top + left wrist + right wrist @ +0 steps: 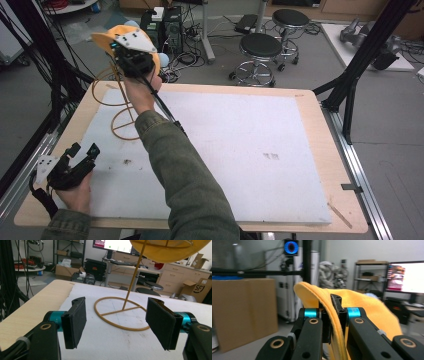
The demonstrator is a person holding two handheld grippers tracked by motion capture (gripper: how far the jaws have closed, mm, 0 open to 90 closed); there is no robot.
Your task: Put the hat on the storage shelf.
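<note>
Two grippers work here. Raised above the table's far-left corner, the right gripper (334,315) has its jaws clenched on the brim of a yellow hat (107,40), which sits atop a wire stand (122,107) whose ring base rests on the white mat (240,150). Near the front-left edge the left gripper (117,325) rests low, jaws released and holding nothing, aimed at the ring. Whether the hat is going on or coming off I cannot tell; either way, move it straight along the stem so the light stand does not tip. Most of the mat to the right lies open.
</note>
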